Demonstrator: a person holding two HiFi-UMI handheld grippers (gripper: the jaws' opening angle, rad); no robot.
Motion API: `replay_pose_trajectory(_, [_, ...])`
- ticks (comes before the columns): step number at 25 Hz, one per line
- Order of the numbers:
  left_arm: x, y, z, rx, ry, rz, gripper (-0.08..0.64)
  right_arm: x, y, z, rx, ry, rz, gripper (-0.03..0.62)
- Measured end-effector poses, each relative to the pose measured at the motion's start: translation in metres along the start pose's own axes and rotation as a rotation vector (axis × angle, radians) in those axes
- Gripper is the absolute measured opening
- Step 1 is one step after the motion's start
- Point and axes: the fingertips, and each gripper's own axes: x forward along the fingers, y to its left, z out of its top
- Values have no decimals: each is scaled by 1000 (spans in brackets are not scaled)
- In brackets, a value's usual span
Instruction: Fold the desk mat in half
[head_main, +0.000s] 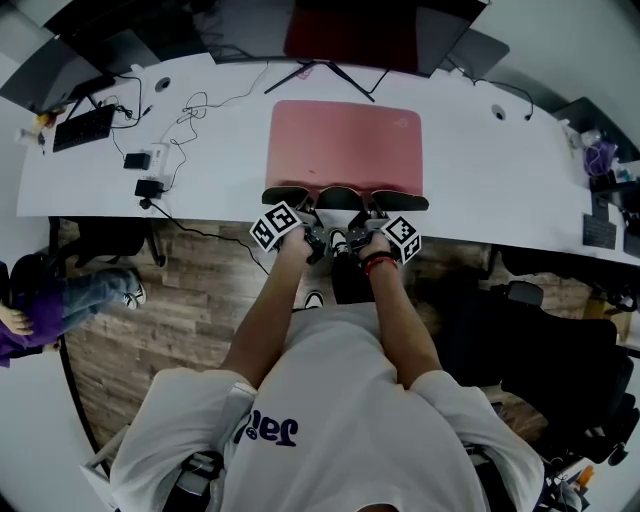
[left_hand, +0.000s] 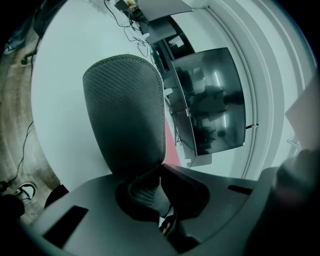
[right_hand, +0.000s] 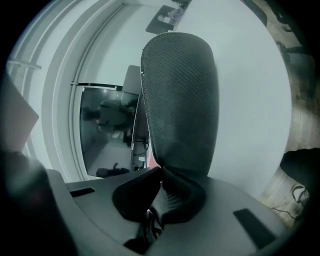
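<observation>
Pink and smooth, the desk mat (head_main: 345, 145) lay flat and unfolded on the white desk (head_main: 480, 170). At its six o'clock edge the left gripper (head_main: 288, 197) and right gripper (head_main: 398, 201) both had jaws pressed together.

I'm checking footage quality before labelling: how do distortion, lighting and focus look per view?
Head view: fisheye bows the white desk; the pink desk mat is evenly lit and sharp. Left gripper view: black rounded corners, dark screen with murky reflections. Right gripper view: same vignette, blurry lower left.
</observation>
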Motion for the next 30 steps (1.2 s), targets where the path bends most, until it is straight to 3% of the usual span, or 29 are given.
replay_pose_trajectory(30, [55, -24, 42, -4, -69, 1, 28, 64, 24, 34, 20, 35, -3, 28])
